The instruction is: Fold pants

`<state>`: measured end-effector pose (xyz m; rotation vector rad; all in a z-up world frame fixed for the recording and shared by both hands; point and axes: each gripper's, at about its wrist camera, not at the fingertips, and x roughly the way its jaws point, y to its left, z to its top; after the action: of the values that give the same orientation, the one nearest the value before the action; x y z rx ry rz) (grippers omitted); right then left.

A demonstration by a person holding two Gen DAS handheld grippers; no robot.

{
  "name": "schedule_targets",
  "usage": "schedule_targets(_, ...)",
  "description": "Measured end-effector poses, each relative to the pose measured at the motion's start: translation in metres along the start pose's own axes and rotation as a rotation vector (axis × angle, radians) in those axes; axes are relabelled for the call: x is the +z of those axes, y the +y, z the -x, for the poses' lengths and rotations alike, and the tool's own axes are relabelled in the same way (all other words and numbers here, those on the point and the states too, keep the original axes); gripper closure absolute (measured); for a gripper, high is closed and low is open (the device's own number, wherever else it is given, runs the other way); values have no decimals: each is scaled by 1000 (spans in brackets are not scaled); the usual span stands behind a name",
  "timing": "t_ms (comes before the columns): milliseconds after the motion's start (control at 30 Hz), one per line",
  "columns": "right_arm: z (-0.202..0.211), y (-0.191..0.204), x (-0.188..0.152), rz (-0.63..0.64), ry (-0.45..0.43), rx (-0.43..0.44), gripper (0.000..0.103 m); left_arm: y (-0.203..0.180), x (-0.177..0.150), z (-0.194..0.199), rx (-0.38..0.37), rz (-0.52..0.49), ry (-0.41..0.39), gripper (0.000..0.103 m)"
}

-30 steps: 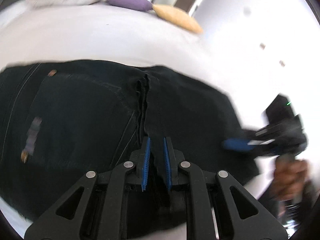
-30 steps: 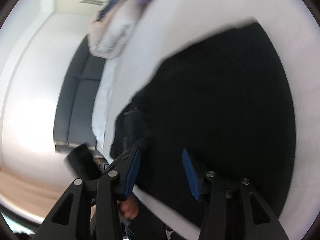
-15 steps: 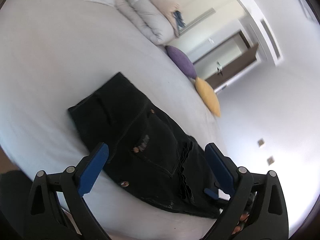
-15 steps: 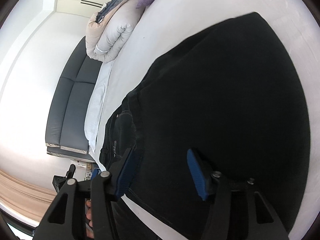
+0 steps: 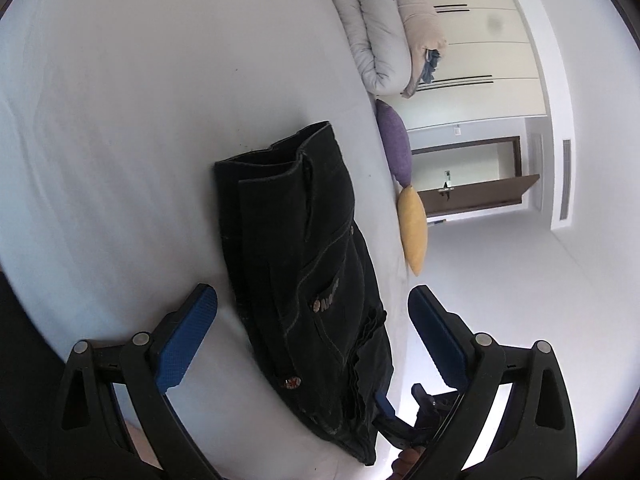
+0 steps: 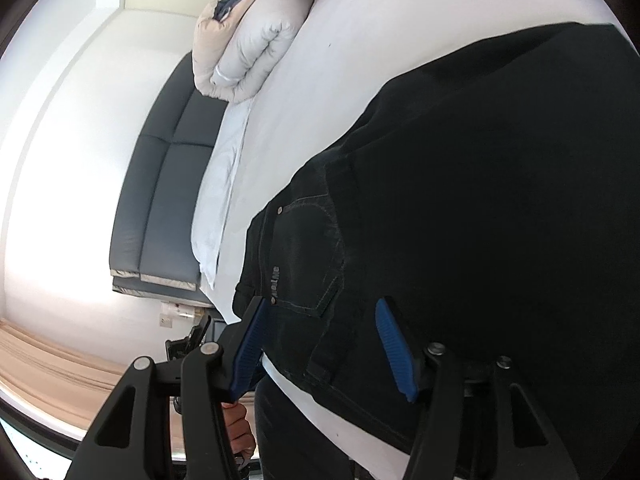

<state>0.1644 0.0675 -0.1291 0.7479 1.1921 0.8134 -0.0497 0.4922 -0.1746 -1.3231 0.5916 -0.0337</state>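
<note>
1. Black denim fills the nearest ground: the pants lie folded into a compact stack on the white bed, close to its near edge, with a back pocket and rivets facing up.
2. Left gripper hangs above the stack, its blue fingers spread wide and holding nothing, angled down at the pocket end.
3. Right gripper sits low at the bed's edge, its fingers likewise apart and empty, with the pants' hem just in front of them.
4. Denim like this looks fairly heavy and soft yet holds a crease; layers may slide, so a hold on the thick seamed edge or the waistband, pinching all layers together, seems safest.
5. Farther off, a rolled duvet, a purple cushion and a yellow cushion lie along the bed's far side.
6. Beyond, a grey sofa stands by the wall.
</note>
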Motion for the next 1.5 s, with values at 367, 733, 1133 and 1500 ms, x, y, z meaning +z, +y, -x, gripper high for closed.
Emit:
schedule_targets(367,-21,10,3,15,36,8,43,11,2,-20,-46,133,21,9)
schedule_targets(733,-33,5,11,15,54,-32,47,38,-4,-49,-92,321,96,85)
schedule_targets(1133,-53,-20,24,3,103,-158,85,-39,-6,-42,65,-83,1,93)
schedule_targets(1500,-29,-53,29,-80,55,-40,95,-203,-126,-113,268,-998,21,93)
